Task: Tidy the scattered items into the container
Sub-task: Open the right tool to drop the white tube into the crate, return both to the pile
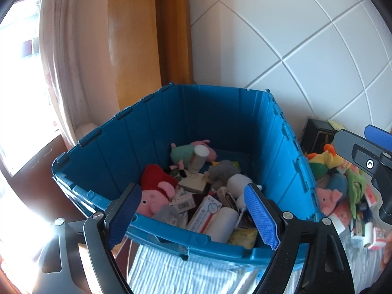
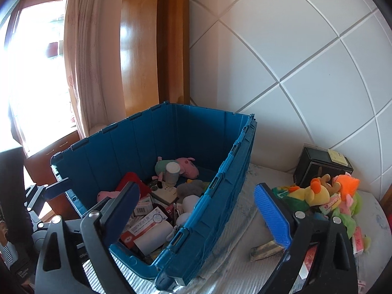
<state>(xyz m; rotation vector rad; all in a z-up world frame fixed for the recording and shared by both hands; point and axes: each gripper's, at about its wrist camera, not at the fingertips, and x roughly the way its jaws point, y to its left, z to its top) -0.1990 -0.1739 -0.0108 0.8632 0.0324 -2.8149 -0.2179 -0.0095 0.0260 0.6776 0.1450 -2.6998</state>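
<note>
Left gripper (image 1: 194,216) jaws wide apart, nothing between the pads, poised over the near rim of the blue crate (image 1: 110,152). Right gripper (image 2: 199,216) also spread wide and empty, straddling the crate's right wall, one finger over the inside and the other over the bedding. Crate sits on a striped white bed cover (image 2: 232,264), open top, flaps folded down outside. Inside, near end: pink pig plush in red dress (image 1: 156,193) at left, red-and-white medicine box (image 1: 204,212) lying flat, white roll (image 1: 224,223) beside it, small barcode box (image 1: 185,202), yellowish packet (image 1: 243,237) in the near right corner, grey item under the pig, unclear. Middle: grey plush (image 1: 221,174), white rounded plush (image 1: 238,183), cream box (image 1: 193,181). Far end: pig plush in green top (image 1: 188,150) with a white-capped bottle (image 1: 198,158) leaning against it. Outside the crate on the bed, right side: pile of leftover items – yellow and orange plush toys (image 2: 321,191), green plush (image 2: 348,210), another pink pig plush (image 1: 328,197), small red-and-white boxes (image 1: 374,232), flat beige packet (image 2: 265,250) just beside the right gripper's outer finger. Black box (image 2: 321,165) stands against the white panelled headboard (image 2: 306,73) behind the pile.
</note>
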